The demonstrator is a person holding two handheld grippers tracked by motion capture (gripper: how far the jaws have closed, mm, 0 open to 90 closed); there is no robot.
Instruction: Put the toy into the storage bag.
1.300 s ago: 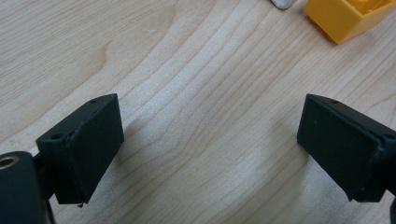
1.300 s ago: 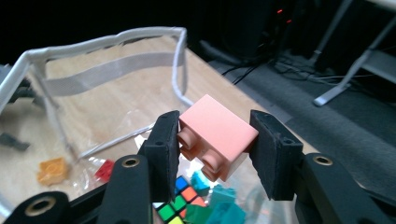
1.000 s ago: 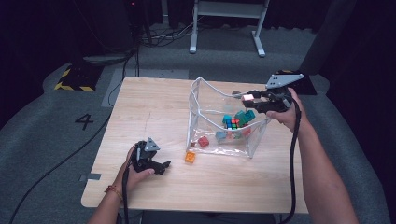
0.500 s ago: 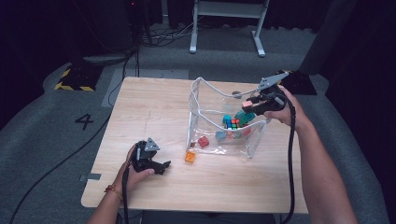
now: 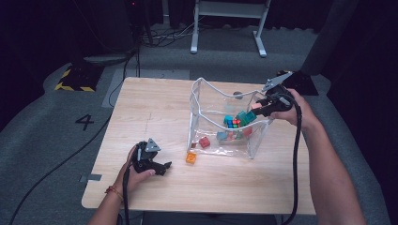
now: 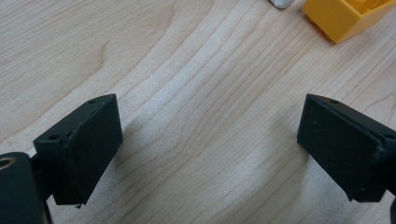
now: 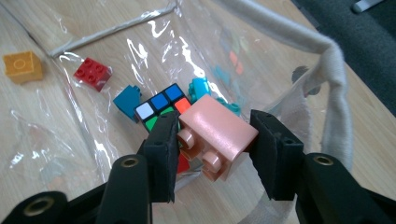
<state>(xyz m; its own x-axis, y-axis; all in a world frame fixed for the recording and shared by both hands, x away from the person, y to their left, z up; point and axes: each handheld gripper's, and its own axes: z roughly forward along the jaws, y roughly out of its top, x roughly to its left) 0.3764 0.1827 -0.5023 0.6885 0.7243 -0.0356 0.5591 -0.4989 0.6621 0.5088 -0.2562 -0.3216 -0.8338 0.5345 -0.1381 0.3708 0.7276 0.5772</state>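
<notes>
A clear plastic bag [image 5: 217, 90] with white piping stands open on the wooden table [image 5: 155, 108]. Inside it lie a colour cube [image 5: 232, 123], a red brick [image 5: 204, 142] and several teal and blue bricks. My right gripper [image 5: 256, 108] hangs over the bag's right rim. A pink brick [image 7: 217, 130] sits skewed between its pads, still touching both, while the jaws have just been opening a little. My left gripper [image 5: 164, 167] rests on the table at the front left, open and holding nothing [image 6: 210, 154].
An orange brick [image 5: 190, 158] lies on the table just outside the bag's front wall, close ahead of the left gripper [image 6: 345, 16]. Cables trail from both grippers off the near edge. A white frame stands on the floor beyond the table.
The right gripper has tipped and shifted slightly over the bag's rim with the pink brick between its jaws. The left hand has stayed put.
</notes>
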